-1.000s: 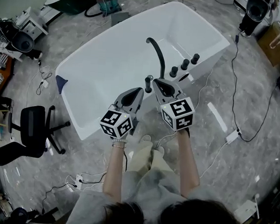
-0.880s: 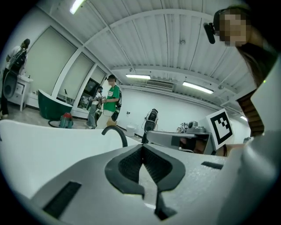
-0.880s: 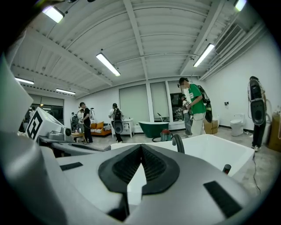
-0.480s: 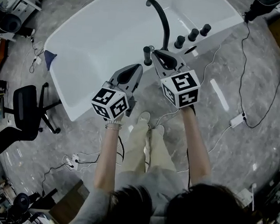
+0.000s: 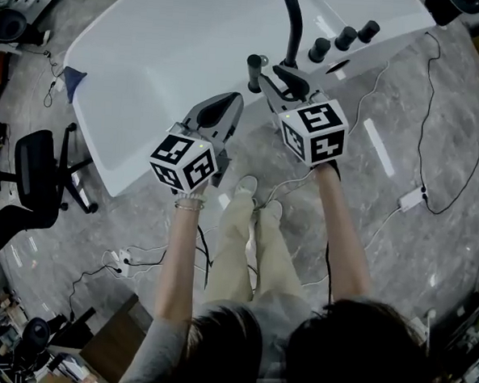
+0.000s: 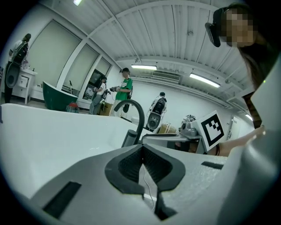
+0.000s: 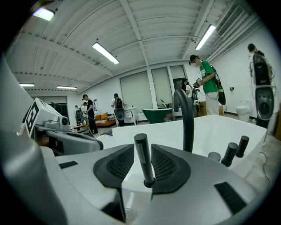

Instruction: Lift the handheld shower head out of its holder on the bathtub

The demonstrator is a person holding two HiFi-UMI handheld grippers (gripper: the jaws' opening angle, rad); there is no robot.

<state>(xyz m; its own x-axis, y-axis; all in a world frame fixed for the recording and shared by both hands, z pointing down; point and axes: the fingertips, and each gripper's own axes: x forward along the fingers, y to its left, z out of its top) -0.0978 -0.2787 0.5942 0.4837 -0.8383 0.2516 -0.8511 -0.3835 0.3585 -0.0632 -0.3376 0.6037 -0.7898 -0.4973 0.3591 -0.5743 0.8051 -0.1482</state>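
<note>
The handheld shower head (image 5: pixel 253 72) is a slim black stick that stands upright in its holder on the white bathtub's rim (image 5: pixel 230 81). In the right gripper view this shower head (image 7: pixel 143 159) rises between the two dark pads of my right gripper (image 7: pixel 143 163), with a small gap on each side. The jaws are opening. From the head view, my right gripper (image 5: pixel 268 75) reaches the stick from the right. My left gripper (image 5: pixel 225 106) hovers just left of it over the rim, its jaws shut (image 6: pixel 141 150) on nothing.
A curved black faucet spout (image 5: pixel 294 24) and three black knobs (image 5: pixel 344 38) stand on the rim right behind the shower head. An office chair (image 5: pixel 38 174), floor cables and a power strip (image 5: pixel 411 197) surround the tub. Several people (image 7: pixel 206 83) stand far off.
Both grippers have sunk toward the tub rim. The right gripper's jaws now stand on either side of the shower head. The head camera has leaned closer over the tub.
</note>
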